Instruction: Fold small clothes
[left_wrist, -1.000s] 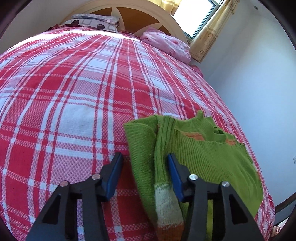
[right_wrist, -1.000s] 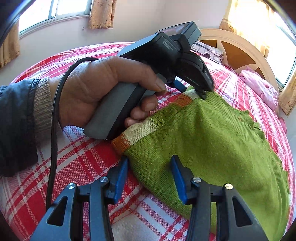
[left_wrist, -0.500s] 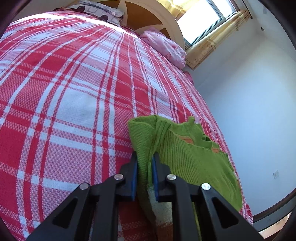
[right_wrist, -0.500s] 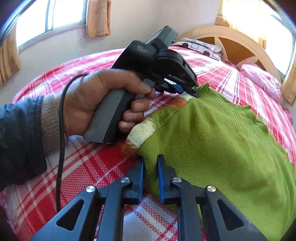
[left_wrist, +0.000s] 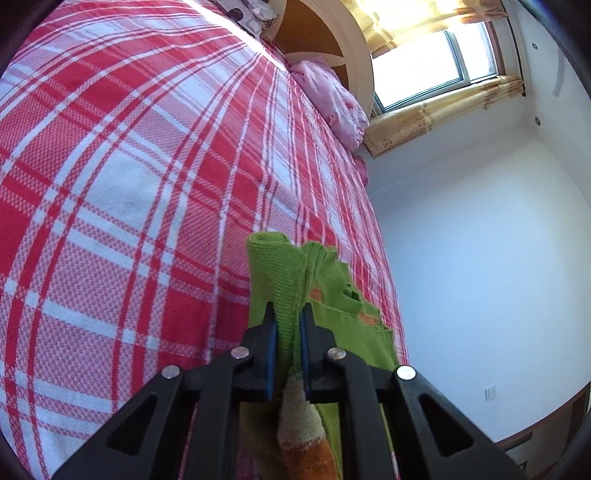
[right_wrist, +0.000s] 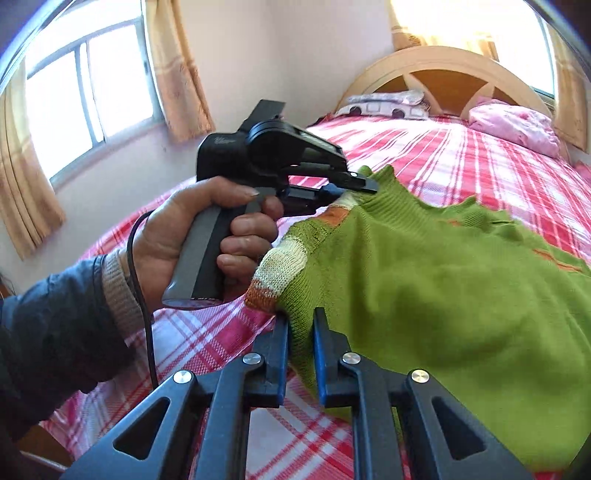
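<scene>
A small green knit sweater with cream and orange cuff bands lies on the red and white plaid bed. My left gripper has a bunched fold of it, near a sleeve, between its blue pads, and the jaws are still closing on it. In the right wrist view the sweater is lifted and stretched between both tools. My right gripper is shut on its near edge beside the striped cuff. The left gripper, held in a person's hand, pinches the far corner.
A pink pillow and a patterned pillow lie against the wooden headboard. The bed's right edge drops off beside a white wall. Windows with yellow curtains stand behind. A black cable hangs from the left tool.
Both grippers went from open around the sweater's edge to shut on it. They then rolled and lifted, pulling the sweater up off the bed, the right one rising more.
</scene>
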